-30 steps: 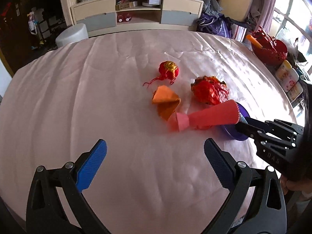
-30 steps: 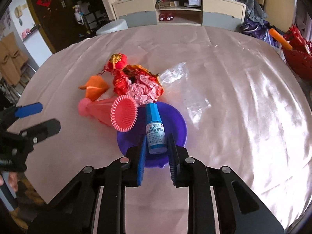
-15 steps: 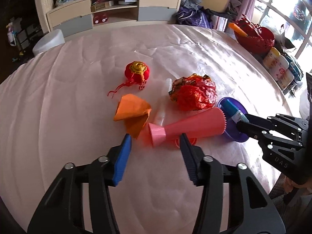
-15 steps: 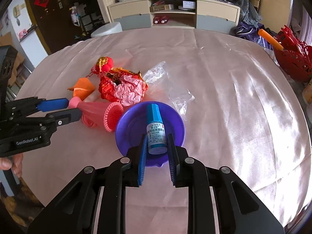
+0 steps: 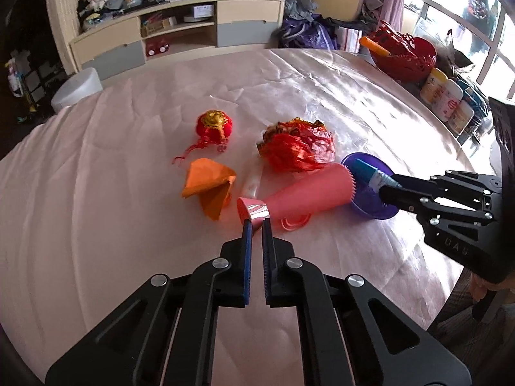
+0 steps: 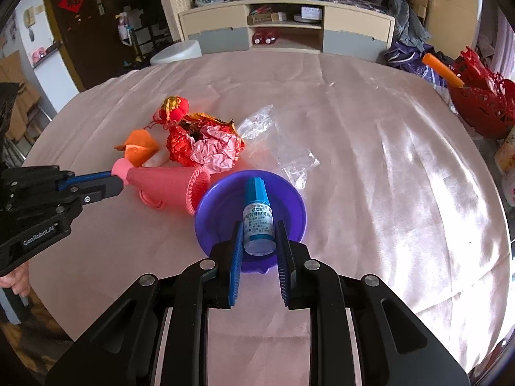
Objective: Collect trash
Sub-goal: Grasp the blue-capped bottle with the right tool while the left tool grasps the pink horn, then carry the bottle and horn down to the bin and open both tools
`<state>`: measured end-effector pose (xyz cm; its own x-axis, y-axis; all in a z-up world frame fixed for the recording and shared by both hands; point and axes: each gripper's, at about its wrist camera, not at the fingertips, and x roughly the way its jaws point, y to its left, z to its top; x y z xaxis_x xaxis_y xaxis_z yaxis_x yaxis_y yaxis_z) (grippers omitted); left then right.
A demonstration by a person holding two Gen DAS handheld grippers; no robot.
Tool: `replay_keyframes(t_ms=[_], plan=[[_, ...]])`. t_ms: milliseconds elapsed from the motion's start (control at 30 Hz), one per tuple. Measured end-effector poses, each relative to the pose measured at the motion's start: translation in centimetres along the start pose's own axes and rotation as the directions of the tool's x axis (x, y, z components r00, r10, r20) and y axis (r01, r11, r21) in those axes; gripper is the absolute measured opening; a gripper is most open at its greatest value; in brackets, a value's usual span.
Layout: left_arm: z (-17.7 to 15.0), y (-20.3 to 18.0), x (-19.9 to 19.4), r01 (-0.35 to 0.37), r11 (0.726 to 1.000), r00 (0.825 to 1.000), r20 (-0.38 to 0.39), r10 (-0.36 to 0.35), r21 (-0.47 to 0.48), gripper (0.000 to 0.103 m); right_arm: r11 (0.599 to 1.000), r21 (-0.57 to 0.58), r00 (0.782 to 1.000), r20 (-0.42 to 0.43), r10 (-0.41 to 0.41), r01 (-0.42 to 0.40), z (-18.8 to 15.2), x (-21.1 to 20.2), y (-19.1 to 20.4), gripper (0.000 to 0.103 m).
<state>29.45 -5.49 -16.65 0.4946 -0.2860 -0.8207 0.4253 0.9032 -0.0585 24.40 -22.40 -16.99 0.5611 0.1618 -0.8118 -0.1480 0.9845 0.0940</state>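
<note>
My left gripper [image 5: 256,222] pinches the narrow end of the pink cone [image 5: 302,192], whose long axis runs rightward to the purple bowl [image 5: 373,207].

"GenRobot.AI" in white on the black body of the left gripper [image 6: 117,184]. Raised letters, seemingly "DAS", on the right gripper [image 5: 383,189]. Small print on the blue bottle [image 6: 258,218] label, unreadable.

A cream sideboard [image 6: 286,29] with grey drawers is seen far ahead of the claw, clothes piled on top. A white stool [image 6: 177,53] stands before it. A red openwork basket [image 5: 402,54] and labelled jars [image 5: 447,101] are set off right.
</note>
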Motion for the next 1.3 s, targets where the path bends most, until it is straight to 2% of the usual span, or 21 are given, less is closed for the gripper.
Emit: replay_keyframes(t_ms=[100,400,733,867,1033,1300], plan=[[-0.3,0.1,-1.8,-0.024,1.0,0.999,0.028,0.024,-0.017,0.001,1.0,-0.002,1.0,0.027,0.005,-0.005,0.0,-1.4,0.3,0.02],[-1.5,-0.9,-8.6,-0.06,0.998,0.992,0.112,0.064,-0.035,0.0,1.0,-0.007,0.994,0.104,0.018,-0.017,-0.9,-7.0,1.2,0.02],[-6.0,-4.4,-16.5,-0.07,0.997,0.98,0.186,0.075,-0.031,0.0,0.999,-0.053,0.983,0.185,0.022,-0.013,-3.5,-14.4,3.6,0.02],[-8.8,-5.8,-18.3,-0.078,0.996,0.98,0.183,0.085,-0.042,0.001,0.998,-0.065,0.982,0.188,0.036,-0.024,-5.4,-16.2,4.3,0.02],[-12.5,-7.2,-19.2,-0.069,0.996,0.984,0.163,0.078,-0.058,0.001,0.995,-0.057,0.984,0.159,0.085,-0.077,-8.8,-17.4,4.9,0.021],[-19.4,-9.5,-17.4,-0.017,0.996,0.998,0.066,0.022,-0.083,0.001,0.993,-0.047,0.992,0.059,0.113,-0.11,-14.9,-16.4,5.8,0.021]])
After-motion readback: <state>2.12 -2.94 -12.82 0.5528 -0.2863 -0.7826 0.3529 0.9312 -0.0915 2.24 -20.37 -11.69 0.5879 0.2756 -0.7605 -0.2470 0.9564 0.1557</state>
